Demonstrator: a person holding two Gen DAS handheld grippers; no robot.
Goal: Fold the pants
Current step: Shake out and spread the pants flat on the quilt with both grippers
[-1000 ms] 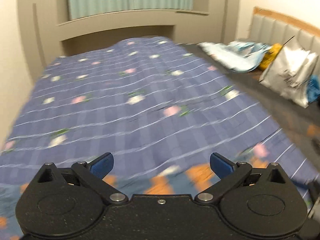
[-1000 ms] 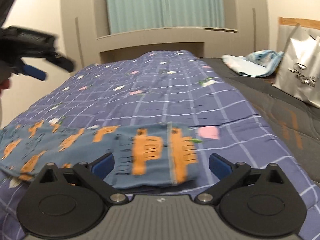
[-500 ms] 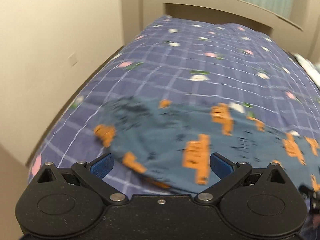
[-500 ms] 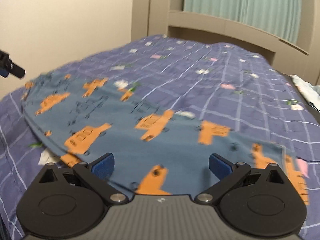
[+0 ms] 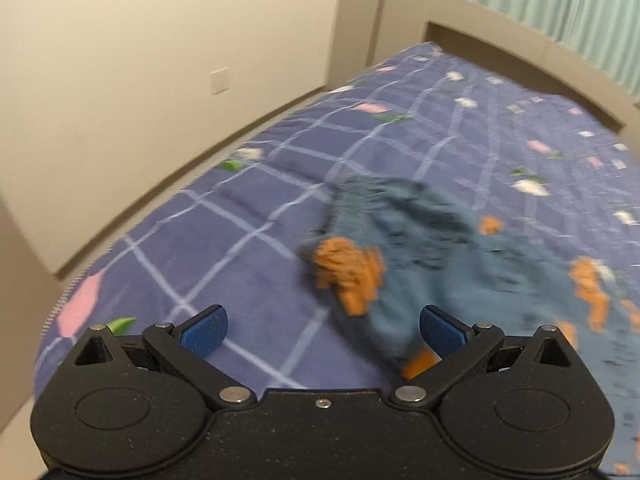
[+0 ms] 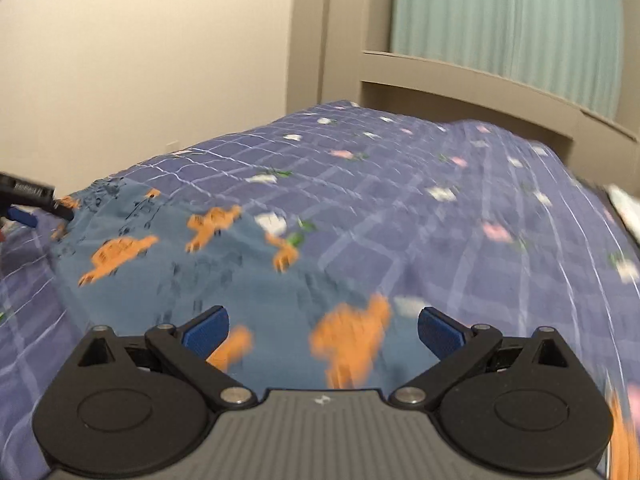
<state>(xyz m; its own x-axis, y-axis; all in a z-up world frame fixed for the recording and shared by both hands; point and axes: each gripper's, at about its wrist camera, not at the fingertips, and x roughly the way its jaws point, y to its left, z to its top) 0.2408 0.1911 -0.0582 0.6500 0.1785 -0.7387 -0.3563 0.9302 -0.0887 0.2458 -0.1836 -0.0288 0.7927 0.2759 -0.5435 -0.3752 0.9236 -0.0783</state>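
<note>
Pants (image 5: 460,256): soft blue fabric, orange cat print, lying rumpled on the bed's checked quilt (image 5: 240,216), at 1 o'clock of the left tool (image 5: 323,330). Left tool and right tool (image 6: 323,330): blue ribbed pads apart, empty.

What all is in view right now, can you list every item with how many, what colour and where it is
Blue-grey pants with orange cartoon print: one, lying flat on the bed, one rumpled end just ahead of the left gripper.
Purple checked quilt with small pink and white flowers: one, covering the bed under the pants.
Beige wooden headboard: one, at the far end of the bed.
Pale green curtain: one, behind the headboard.
Cream wall: one, along the bed's side, with a wall plate on it.
Left gripper: one, black with blue pads, open, over the pants' end.
Right gripper: one, black with blue pads, open, over the pants.
</note>
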